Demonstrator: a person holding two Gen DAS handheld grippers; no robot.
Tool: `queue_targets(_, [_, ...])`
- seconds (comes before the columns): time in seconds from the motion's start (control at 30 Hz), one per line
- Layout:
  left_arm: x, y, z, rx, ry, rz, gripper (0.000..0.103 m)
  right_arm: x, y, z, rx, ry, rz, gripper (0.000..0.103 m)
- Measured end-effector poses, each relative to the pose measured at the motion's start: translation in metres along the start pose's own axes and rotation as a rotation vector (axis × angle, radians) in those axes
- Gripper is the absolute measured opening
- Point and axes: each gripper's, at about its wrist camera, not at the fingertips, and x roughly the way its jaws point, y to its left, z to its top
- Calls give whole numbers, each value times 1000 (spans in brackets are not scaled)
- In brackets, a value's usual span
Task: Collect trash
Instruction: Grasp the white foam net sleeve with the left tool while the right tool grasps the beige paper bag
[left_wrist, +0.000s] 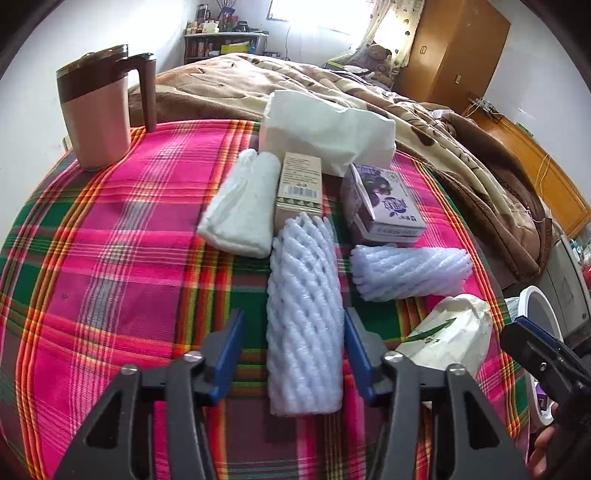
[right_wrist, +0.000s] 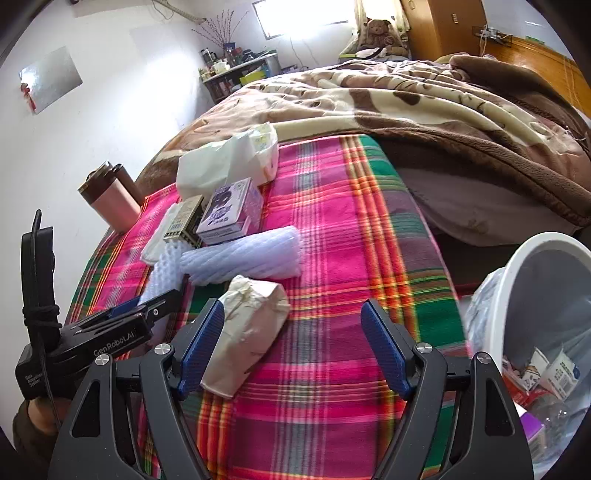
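Trash lies on a plaid-covered table. A white foam fruit net lies between the open jaws of my left gripper; the fingers do not press it. A second foam net, a purple carton, a tan box, a folded white tissue and a crumpled paper bag lie around it. My right gripper is open above the cloth, its left finger beside the paper bag. The white trash bin holds several discarded items.
A pink mug with a brown lid stands at the table's far left. A white tissue pack sits at the back. A bed with a brown blanket lies beyond the table. A wooden wardrobe stands behind.
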Motion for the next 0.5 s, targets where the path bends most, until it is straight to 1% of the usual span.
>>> queue_targets(0.13, [-2, 9, -1, -14, 3, -15, 42, 11, 9, 0, -6, 28, -13, 78])
queue_targets(0.37, [-9, 25, -6, -44, -6, -5, 42, 23, 21, 1, 6, 50, -12, 78])
queue_targets(0.5, [-12, 29, -9, -48, -6, -5, 42, 31, 29, -2, -10, 67, -30, 78])
